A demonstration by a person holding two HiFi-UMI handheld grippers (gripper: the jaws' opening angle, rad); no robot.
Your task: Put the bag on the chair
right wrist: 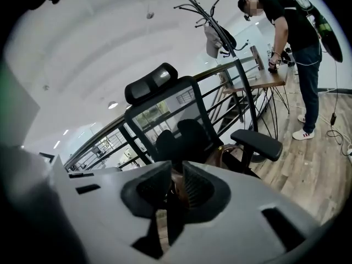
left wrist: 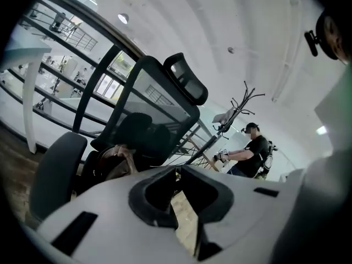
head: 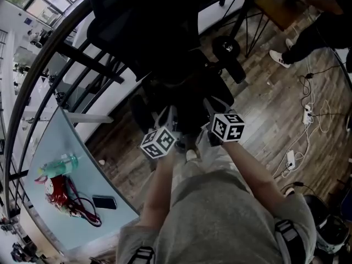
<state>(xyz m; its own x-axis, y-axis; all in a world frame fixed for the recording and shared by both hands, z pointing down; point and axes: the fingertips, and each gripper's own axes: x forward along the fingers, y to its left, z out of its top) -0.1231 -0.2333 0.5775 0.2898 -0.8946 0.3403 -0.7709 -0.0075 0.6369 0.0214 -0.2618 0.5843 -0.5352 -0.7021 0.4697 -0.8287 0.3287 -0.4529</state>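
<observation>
A black mesh office chair [head: 165, 32] stands right in front of me. A brown bag [left wrist: 113, 161] lies on its seat against the backrest, and it shows beside the armrest as the bag [right wrist: 223, 153] in the right gripper view. Both grippers sit at the seat's front edge. The left gripper [left wrist: 177, 171] has its jaw tips together, and I see nothing sizeable between them. The right gripper [right wrist: 177, 175] is closed on a brown strap of the bag that fills its narrow gap. In the head view the left gripper [head: 166, 119] and right gripper [head: 213, 112] point into the dark seat.
A glass table [head: 60, 142] at lower left carries a green bottle [head: 59, 166], a red item and a phone [head: 104, 202]. A black railing runs behind the chair. A person [right wrist: 294, 43] stands at a wooden desk [right wrist: 264, 80]. Power strips and cables [head: 305, 120] lie on the wood floor.
</observation>
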